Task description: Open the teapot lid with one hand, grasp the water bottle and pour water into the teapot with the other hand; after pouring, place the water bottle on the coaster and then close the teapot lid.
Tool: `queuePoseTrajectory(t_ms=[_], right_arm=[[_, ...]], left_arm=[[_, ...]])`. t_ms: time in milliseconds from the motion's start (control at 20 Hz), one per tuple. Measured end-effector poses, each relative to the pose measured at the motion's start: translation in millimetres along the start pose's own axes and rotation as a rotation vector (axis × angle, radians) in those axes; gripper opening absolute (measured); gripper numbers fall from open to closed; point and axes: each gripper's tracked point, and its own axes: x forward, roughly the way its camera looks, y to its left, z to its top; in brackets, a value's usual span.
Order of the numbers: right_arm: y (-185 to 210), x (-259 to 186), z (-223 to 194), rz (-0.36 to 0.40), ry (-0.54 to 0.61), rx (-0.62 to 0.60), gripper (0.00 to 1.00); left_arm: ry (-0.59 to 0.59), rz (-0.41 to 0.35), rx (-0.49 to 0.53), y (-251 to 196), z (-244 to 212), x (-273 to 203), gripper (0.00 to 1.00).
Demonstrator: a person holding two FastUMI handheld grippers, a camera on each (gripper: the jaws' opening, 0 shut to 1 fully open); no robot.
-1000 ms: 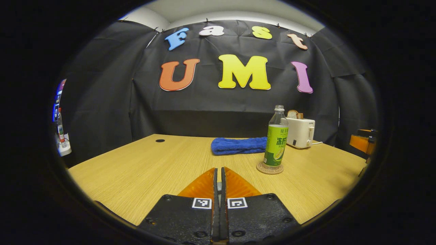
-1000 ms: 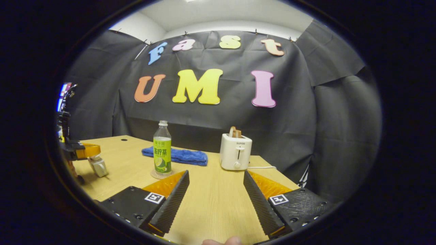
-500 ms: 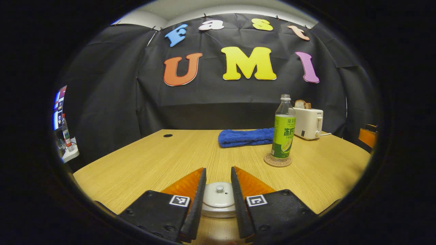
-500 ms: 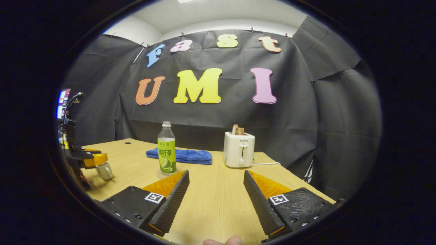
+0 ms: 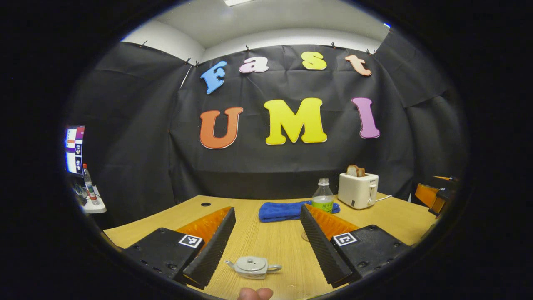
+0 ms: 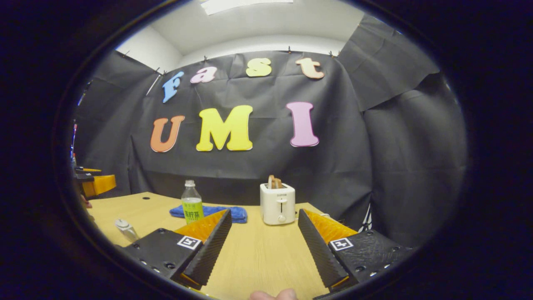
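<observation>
Teapot [image 5: 252, 266]: lidded, on worktop [image 5: 270, 237], between released left tongs [image 5: 266, 246] | bottle [image 6: 192, 206]: contents unclear | right tongs [image 6: 264, 246]: released, empty.

Illumination is even and moderately bright in both views, coming from overhead: a ceiling light panel [image 5: 237, 2] shows at the top of the left gripper view, and another [image 6: 245, 5] in the right gripper view, slightly blown out. The bench [image 5: 270, 237] is lit uniformly with soft, faint shadows; a small shadow sits under the teapot [image 5: 252, 266]. The black cloth wall absorbs light and shows only gentle creases. Fisheye distortion is strong: the bench edges and wall seams bow toward the rim, where detail darkens and softens. A monitor [image 5: 74, 150] glows at the left margin, overexposed. Central focus is sharp; no motion blur visible.
</observation>
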Motion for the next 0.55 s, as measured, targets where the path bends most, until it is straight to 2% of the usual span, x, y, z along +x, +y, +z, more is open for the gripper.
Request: queuePoseTrajectory(t_ms=[150, 250, 400, 500, 550], right_arm=[[10.6, -17.3, 22.4, 0.019, -0.049, -0.032, 0.97], [14.7, -26.8, 15.1, 0.020, -0.042, -0.054, 0.99], [32.5, -44.2, 11.6, 0.054, -0.029, -0.042, 0.94], [40.7, -50.7, 13.7, 0.066, -0.025, -0.048, 0.99], [45.1, -53.8, 12.8, 0.074, -0.017, -0.040, 0.96]], left_arm=[[-0.028, -0.024, -0.006, -18.4, 15.0, -13.7, 0.98], [-0.037, -0.029, 0.017, -24.2, 13.0, -23.2, 0.98], [-0.040, -0.026, 0.005, -26.3, 7.0, -35.3, 0.98], [-0.033, -0.042, -0.004, -29.6, 3.9, -42.3, 0.98], [-0.032, -0.043, -0.002, -27.2, 4.1, -45.6, 0.98]])
